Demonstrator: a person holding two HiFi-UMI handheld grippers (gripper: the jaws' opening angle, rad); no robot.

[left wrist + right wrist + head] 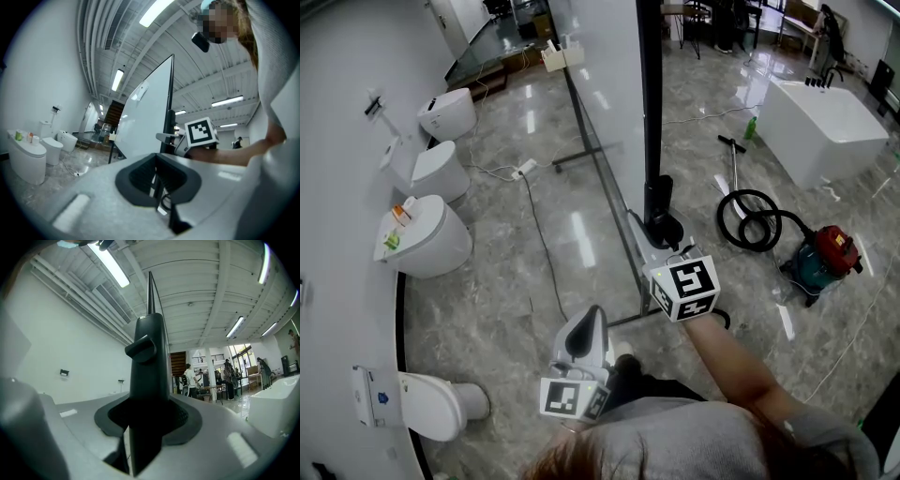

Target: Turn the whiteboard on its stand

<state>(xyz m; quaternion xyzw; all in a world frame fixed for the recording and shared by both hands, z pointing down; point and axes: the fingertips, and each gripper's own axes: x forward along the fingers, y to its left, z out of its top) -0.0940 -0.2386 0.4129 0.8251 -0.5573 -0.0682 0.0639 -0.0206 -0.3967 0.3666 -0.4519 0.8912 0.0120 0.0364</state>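
Observation:
The whiteboard (605,75) stands edge-on to me on its rolling stand, its white face also in the left gripper view (145,117). A black side post (652,103) carries it, with a black knob low down (660,204). My right gripper (649,246) reaches to that post at knob height; in the right gripper view the post (147,376) fills the gap between the jaws, which stand shut on it (145,437). My left gripper (591,317) hangs lower and nearer me, apart from the board, its jaws together with nothing in them (157,185).
Toilets line the left wall (431,234) (441,171) (417,403). The stand's floor rail (614,211) runs under the board, and a white cable (539,234) trails beside it. A vacuum cleaner (820,258) with a coiled hose (750,220) and a white bathtub (825,127) stand to the right.

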